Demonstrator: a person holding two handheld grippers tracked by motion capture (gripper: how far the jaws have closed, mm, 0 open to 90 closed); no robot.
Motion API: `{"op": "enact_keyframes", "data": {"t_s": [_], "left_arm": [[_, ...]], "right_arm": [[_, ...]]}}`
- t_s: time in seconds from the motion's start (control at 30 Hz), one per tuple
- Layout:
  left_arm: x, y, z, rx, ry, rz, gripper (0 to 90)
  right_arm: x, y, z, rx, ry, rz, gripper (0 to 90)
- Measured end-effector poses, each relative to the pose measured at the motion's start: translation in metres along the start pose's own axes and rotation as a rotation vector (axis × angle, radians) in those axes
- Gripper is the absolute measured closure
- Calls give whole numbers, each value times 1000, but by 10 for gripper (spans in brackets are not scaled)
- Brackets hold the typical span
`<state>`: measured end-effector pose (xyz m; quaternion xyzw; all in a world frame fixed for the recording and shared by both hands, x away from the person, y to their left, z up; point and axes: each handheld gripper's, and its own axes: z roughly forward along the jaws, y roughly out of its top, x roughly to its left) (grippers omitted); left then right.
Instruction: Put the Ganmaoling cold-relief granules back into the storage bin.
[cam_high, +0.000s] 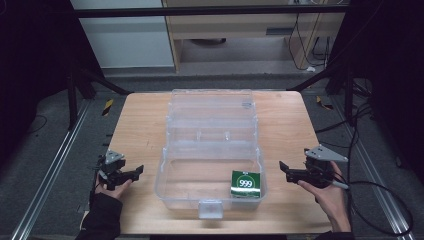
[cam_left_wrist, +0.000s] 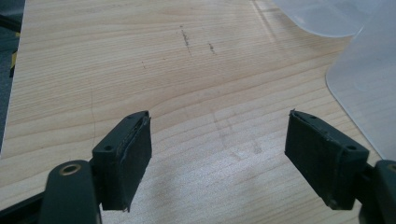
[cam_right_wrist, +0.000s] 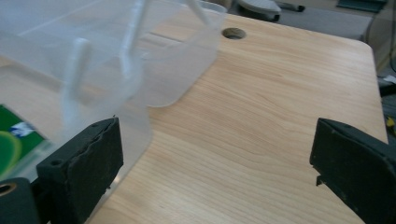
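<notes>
A clear plastic box (cam_high: 163, 172) stands open in the middle of the wooden table (cam_high: 140, 125), its lid (cam_high: 210, 107) tipped back behind it. Inside, in the front right corner, lies a green packet marked 999 (cam_high: 246, 183). My left gripper (cam_high: 136, 171) rests left of the box, open, with bare wood between its jaws (cam_left_wrist: 219, 126). To the right of the box my right gripper (cam_high: 283, 169) is held open and empty (cam_right_wrist: 217, 123). In the right gripper view the box wall (cam_right_wrist: 140, 60) and a green edge of the packet (cam_right_wrist: 14, 135) lie beyond the left jaw.
The box's front latch (cam_high: 210, 208) hangs near the table's front edge. A round hole (cam_right_wrist: 233, 33) is cut in the table top at a far corner. Cables (cam_high: 385, 200) trail on the floor at the right, and metal rails run along both sides.
</notes>
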<state>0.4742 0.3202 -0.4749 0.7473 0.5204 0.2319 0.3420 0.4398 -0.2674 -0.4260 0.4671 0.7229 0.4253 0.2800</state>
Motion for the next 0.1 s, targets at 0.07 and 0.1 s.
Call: {"op": "enact_keyframes", "data": {"t_s": [0.07, 0.1], "left_arm": [[0, 0, 0, 2, -1, 1, 221], [0, -1, 1, 1, -1, -1, 221]], "right_arm": [[-5, -8, 2, -2, -21, 40, 33], [-8, -12, 4, -1, -27, 56, 33]]}}
